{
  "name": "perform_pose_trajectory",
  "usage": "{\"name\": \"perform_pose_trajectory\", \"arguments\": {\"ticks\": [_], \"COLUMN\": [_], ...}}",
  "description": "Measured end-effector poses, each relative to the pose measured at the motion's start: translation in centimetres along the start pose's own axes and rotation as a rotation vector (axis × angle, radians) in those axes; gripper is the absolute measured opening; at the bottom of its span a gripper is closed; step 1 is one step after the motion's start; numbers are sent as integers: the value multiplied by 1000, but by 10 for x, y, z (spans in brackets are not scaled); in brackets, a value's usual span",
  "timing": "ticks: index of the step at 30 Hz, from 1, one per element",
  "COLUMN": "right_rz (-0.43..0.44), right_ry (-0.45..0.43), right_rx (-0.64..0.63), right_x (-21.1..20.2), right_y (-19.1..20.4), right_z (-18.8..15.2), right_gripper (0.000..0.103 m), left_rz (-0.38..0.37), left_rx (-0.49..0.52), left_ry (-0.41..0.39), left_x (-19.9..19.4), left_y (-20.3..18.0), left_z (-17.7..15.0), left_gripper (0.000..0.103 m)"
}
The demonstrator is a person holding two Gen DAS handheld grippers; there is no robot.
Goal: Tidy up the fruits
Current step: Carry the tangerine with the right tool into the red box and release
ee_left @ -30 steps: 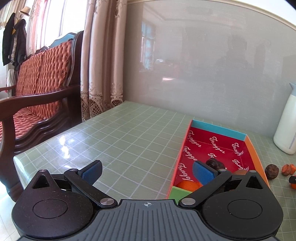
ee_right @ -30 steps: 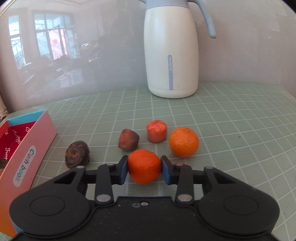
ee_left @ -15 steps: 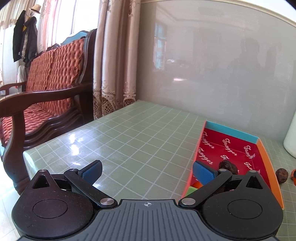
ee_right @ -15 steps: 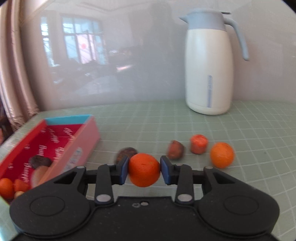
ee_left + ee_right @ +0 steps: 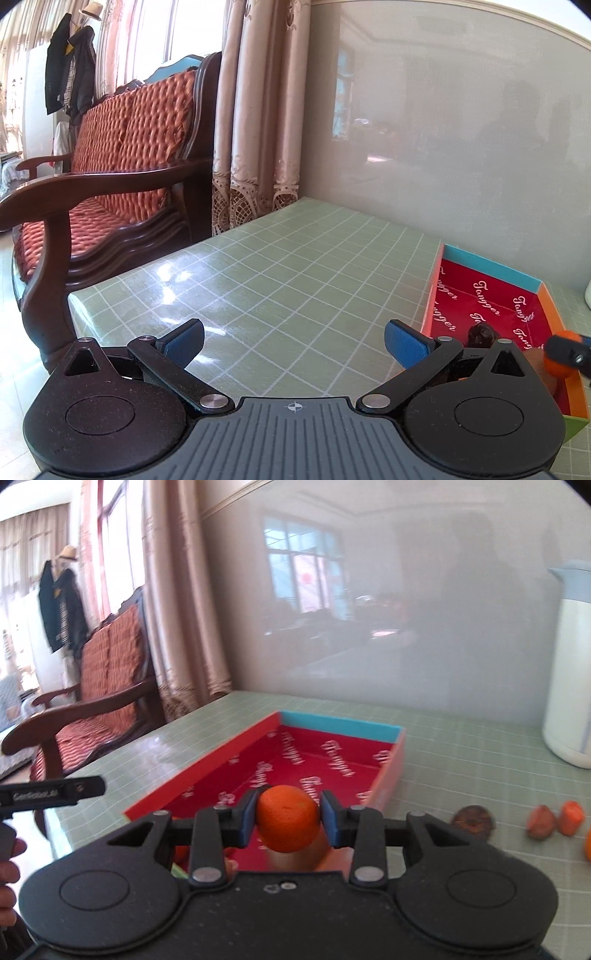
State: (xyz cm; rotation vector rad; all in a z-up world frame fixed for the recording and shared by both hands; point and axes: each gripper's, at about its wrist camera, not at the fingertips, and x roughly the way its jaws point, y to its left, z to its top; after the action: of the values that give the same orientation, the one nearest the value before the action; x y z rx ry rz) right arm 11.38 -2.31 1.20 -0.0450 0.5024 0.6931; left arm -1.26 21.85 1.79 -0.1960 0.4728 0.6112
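My right gripper is closed snugly on a small round orange, its blue pads pressing the fruit's two sides, and it hangs over the near end of the red-lined box, my landmark here. Inside the box, under and just left of the orange, I can make out a tan fruit and another orange one, partly hidden by my gripper. Beyond the box's right wall, on the green checked table, lie a dark wrinkled fruit and a few reddish and orange pieces. My left gripper is wide open with nothing in it, off the box's left side. I judge the risks as these: letting go from too high could bounce the orange off the fruit below and over the low wall, and a round fruit held only at two points could slip if I tilt
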Motion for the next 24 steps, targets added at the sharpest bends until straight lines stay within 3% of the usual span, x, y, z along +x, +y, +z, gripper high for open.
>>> {"name": "perform_pose_trajectory", "arguments": {"ticks": [6, 10, 12, 14, 18, 24], "right_rz": [25, 4, 6, -1, -23, -89], "right_ry": [23, 43, 38, 15, -33, -63], "right_rx": [-74, -101, -93, -89, -94, -51], "right_x": [11, 14, 12, 7, -3, -14], "right_y": [25, 30, 29, 28, 25, 9], "right_z": [-3, -7, -8, -8, -4, -2], "right_gripper": [35, 40, 49, 78, 82, 99], "left_rz": [9, 7, 3, -3, -14, -42], "left_rx": [-8, -15, -13, -5, 17, 38], "left_ry": [4, 9, 8, 6, 4, 3], "left_x": [2, 2, 1, 1, -1, -4], "left_y": [6, 7, 5, 3, -4, -18], "left_z": [0, 0, 0, 0, -1, -2], "left_gripper": [103, 103, 103, 103, 103, 103]}}
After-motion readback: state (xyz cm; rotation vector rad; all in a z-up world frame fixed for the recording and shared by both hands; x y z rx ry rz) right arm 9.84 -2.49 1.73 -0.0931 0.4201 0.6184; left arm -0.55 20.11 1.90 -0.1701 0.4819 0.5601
